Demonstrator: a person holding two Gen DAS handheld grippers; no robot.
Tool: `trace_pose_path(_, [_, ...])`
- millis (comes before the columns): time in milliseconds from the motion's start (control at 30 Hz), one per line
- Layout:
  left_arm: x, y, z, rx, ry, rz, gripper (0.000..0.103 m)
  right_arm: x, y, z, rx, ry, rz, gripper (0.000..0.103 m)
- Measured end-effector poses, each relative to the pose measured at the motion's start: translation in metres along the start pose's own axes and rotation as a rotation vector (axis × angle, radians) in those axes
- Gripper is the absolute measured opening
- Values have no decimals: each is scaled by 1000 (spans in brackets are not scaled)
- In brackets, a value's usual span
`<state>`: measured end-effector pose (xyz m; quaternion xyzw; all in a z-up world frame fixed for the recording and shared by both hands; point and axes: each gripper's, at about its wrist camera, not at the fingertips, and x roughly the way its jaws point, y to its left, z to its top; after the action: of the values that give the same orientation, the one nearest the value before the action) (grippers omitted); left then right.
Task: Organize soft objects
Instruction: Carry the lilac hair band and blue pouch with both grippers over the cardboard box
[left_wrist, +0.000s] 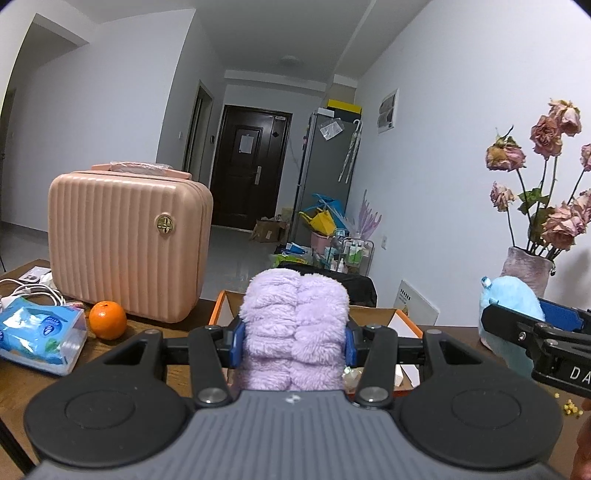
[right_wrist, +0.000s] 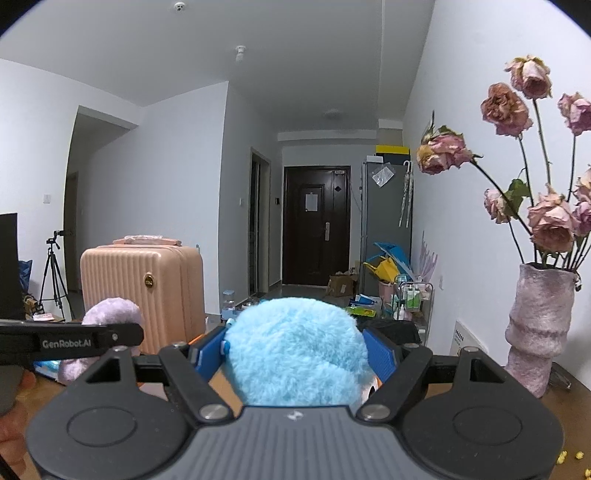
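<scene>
Two plush toys upright in tongs: purple, blue.

I see a fluffy lilac plush, ribbed in two columns, standing upright at near centre, pinched at both sides. To its right, a rounded sky-blue plush sits equally upright and squeezed.

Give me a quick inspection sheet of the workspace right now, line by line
Surface: brown wooden table.
Job's things: purple plush; blue plush; open cardboard box ahead.
Clutter: pink case, orange, tissue pack, vase of dried roses, yellow crumbs.
Grippers: left gripper shut on purple plush; right gripper shut on blue plush.
Cables: white cord, table's left.
Surroundings: dark door, fridge, floor clutter.
</scene>
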<state>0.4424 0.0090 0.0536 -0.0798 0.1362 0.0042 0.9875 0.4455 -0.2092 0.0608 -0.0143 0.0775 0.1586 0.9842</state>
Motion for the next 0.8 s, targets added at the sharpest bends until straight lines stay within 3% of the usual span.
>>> trace_pose_path(500, [61,-7,9,24,21,14,49,56,-5,12,-45,11,-8,78])
trace_pose_path(800, [93,-10,15,12,33,43,48,95,-21,17,-51,77,3,78])
